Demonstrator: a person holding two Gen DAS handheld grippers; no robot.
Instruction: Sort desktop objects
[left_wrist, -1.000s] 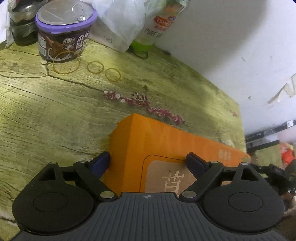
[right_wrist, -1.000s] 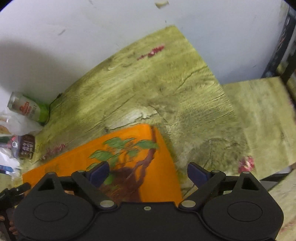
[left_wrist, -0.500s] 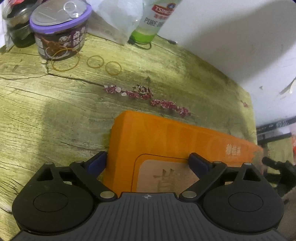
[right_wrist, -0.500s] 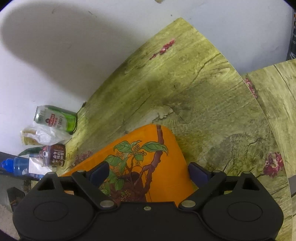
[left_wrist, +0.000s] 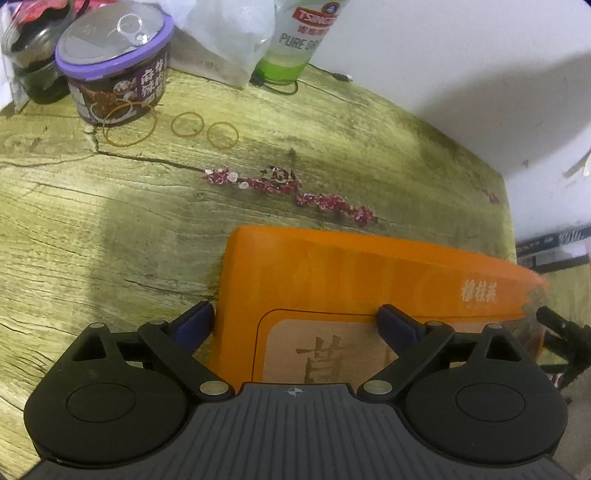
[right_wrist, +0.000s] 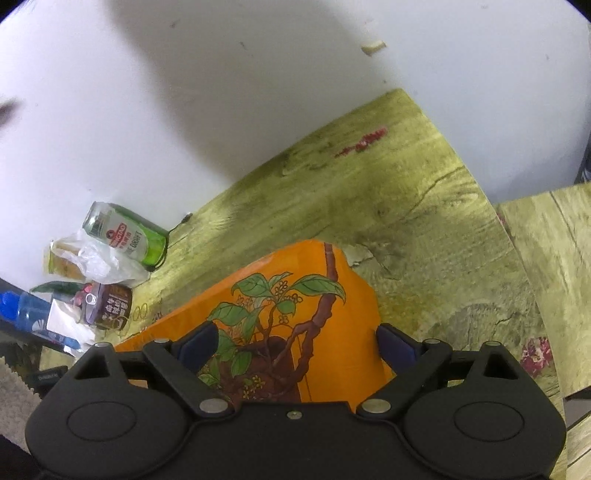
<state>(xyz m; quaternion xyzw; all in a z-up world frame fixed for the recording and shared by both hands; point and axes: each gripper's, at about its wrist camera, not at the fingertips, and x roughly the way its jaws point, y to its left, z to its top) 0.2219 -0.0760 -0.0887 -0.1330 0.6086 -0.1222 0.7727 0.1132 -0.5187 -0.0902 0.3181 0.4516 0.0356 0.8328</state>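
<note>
A long orange box with Chinese print is held between both grippers over the green wood-look table. My left gripper has its fingers spread wide, clamped on one end of the box. My right gripper is clamped the same way on the other end, where the box shows a painted branch with leaves. The box appears lifted and tilted above the table.
At the table's back left stand a purple-lidded can, a dark jar, a plastic bag and a green beer can. Three rubber bands lie by the can. A white wall lies behind; a second table stands right.
Both grippers have raised the box and tilted it; the table and the cans at the back have dropped lower and farther in both views. The grip on the box is unchanged.
</note>
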